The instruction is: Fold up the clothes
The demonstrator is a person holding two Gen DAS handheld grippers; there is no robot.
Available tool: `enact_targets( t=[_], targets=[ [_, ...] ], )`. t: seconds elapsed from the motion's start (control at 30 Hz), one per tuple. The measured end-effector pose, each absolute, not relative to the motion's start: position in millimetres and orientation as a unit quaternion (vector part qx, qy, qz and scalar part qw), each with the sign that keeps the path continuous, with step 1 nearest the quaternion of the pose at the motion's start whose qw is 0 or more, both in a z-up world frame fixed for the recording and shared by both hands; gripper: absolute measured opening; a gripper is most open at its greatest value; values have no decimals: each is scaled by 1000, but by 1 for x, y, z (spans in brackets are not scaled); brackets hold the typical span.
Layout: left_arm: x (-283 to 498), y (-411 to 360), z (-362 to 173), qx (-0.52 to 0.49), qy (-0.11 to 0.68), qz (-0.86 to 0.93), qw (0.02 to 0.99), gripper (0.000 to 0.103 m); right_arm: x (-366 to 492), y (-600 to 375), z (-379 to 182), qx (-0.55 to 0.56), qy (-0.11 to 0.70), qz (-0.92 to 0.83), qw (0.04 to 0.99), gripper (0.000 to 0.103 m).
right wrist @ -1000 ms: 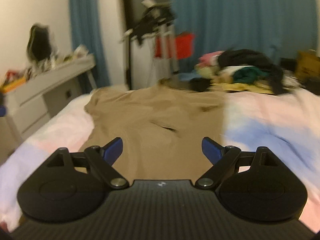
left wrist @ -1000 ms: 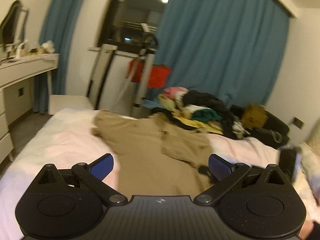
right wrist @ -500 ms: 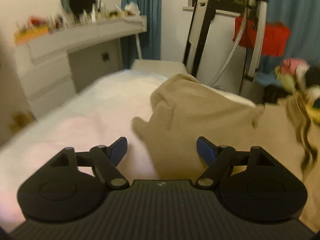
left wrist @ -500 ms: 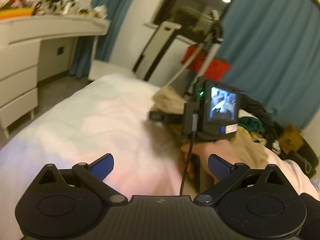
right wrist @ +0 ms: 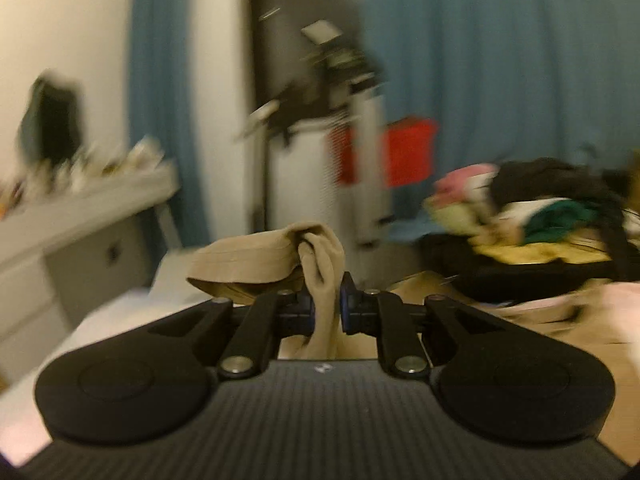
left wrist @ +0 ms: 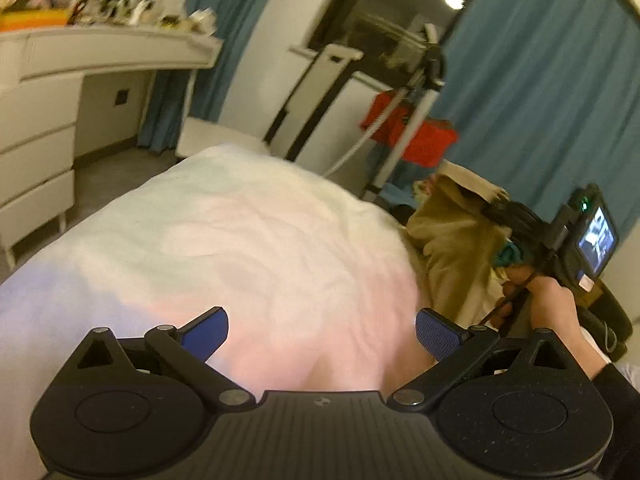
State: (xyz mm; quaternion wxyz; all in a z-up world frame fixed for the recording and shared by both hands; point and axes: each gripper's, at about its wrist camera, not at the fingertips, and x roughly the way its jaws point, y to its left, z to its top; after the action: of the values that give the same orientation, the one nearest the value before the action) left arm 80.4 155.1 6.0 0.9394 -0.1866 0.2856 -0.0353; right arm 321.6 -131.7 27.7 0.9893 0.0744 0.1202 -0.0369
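Note:
A tan garment [left wrist: 452, 236] lies bunched at the right side of the white bed [left wrist: 240, 240]. My right gripper [right wrist: 327, 308] has its jaws closing, and the blue pads pinch a fold of the tan garment [right wrist: 260, 260], which is lifted off the bed. In the left wrist view, a person's hand [left wrist: 560, 308] holds that gripper at the far right, next to the raised cloth. My left gripper [left wrist: 322, 322] hovers open over bare bedding, well left of the garment, with nothing between its fingers.
A pile of mixed clothes [right wrist: 540, 216] sits at the bed's far right. Beyond the bed stand a red basket [left wrist: 416, 136] and a metal stand [left wrist: 424, 92] in front of blue curtains. A white dresser [left wrist: 36, 140] lines the left wall.
My right gripper went from wide open to shut on the garment's edge and swung right, lifting it. The left gripper swung left over bare bedding, then held nearly still.

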Motion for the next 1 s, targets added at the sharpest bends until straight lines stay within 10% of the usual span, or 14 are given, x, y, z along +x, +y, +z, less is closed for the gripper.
enact_targets(
  t=[0.4,0.5,0.57,0.63,1.0],
  targets=[
    [82,85,-5,-126,310,-104,937,101,317,-283,-54,211,202,-137,946,16],
    [87,72,-11,-113,314,-110,936,101,318,-286,-58,221,212,-120,944,36],
    [88,63,-12,-98,311,-109,939,101,317,-282,-52,203,212,-112,949,75],
    [85,54,-11,-87,307,-114,941,101,303,-274,-41,180,201,-111,956,83],
    [35,49,16,-69,269,-154,948,101,176,-237,45,107,172,-95,975,82]
  ],
)
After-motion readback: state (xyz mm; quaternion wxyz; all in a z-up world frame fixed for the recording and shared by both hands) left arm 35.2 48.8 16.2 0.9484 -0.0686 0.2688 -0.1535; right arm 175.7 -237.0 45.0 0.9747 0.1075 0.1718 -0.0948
